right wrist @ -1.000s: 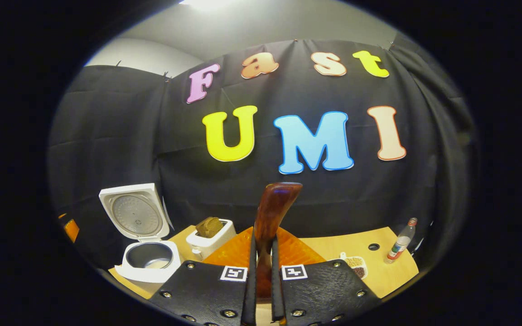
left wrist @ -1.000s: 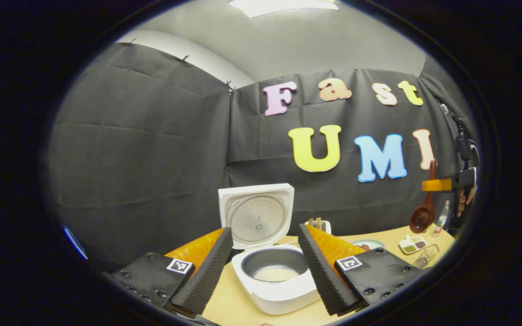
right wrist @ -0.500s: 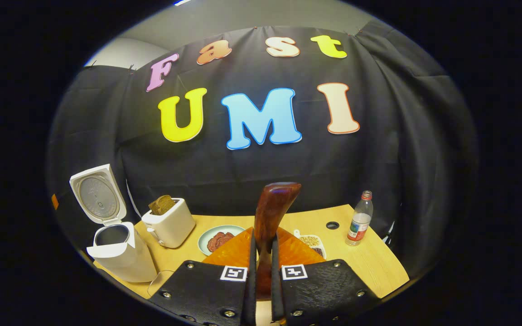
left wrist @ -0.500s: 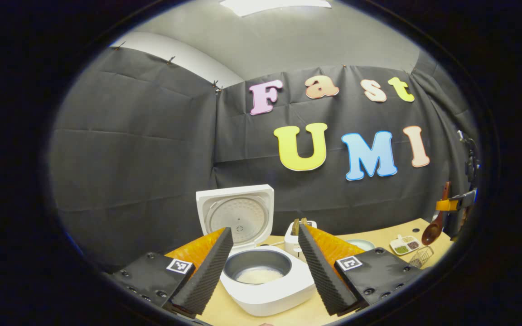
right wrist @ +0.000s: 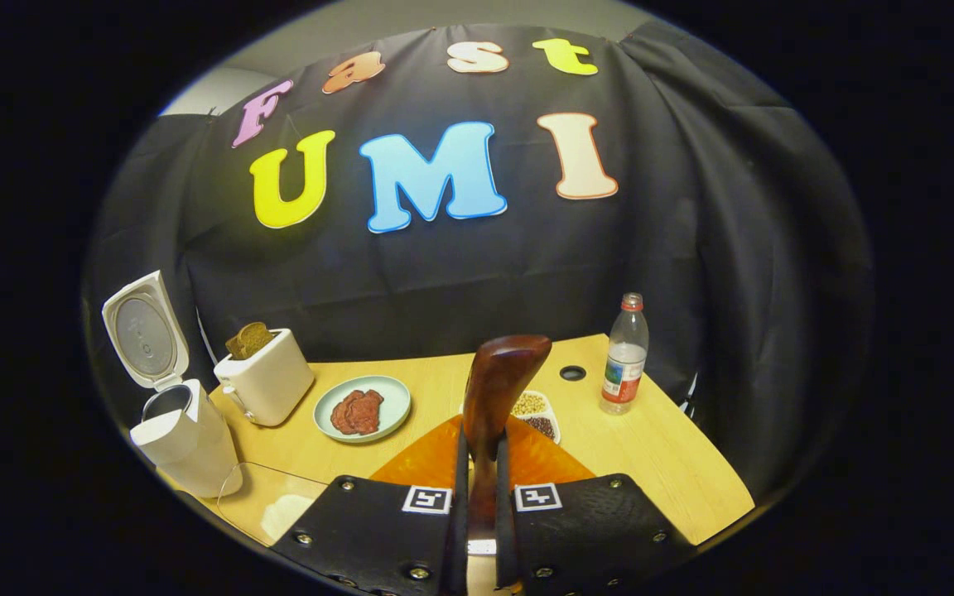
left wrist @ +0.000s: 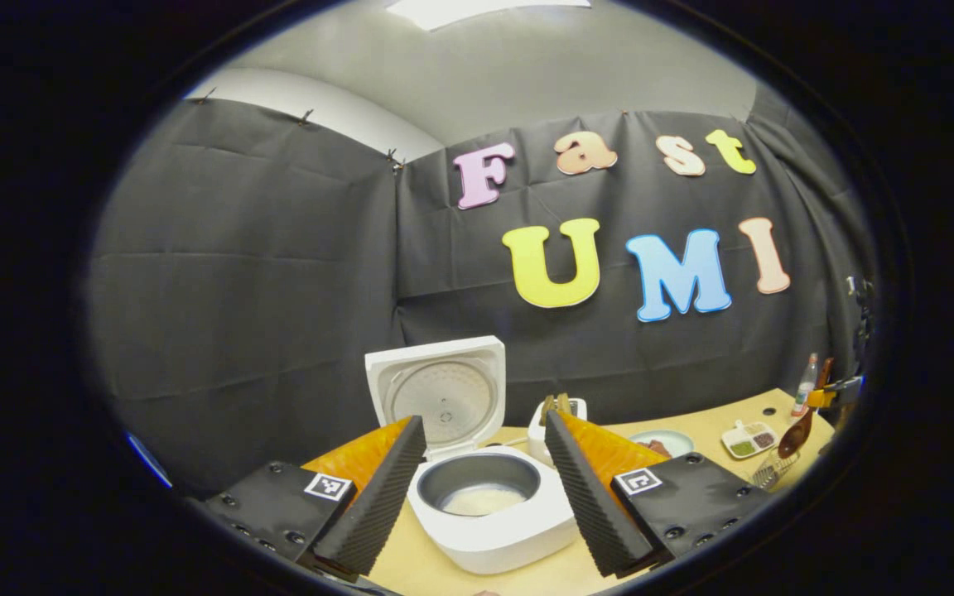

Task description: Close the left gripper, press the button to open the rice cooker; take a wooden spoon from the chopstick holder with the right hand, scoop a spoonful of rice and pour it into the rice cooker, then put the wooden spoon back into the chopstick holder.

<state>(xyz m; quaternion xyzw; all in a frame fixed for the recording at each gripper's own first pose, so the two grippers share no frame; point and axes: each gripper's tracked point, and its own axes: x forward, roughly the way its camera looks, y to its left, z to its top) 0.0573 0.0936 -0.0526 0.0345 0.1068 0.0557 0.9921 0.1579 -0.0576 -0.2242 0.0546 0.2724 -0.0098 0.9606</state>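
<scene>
At the table's left edge the rice cooker (left wrist: pixel 489 497) stands with its lid up, white rice inside, and the left gripper (left wrist: pixel 485 488) has its fingers spread wide. The right gripper (right wrist: pixel 477 497) squeezes the brown wooden spoon (right wrist: pixel 495 406), handle upright, bowl hanging over the wire holder (left wrist: pixel 767 473) near the table's right edge.

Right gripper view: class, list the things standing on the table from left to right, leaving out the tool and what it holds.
Rice cooker → toaster → plate → divided dish → bottle.
</scene>
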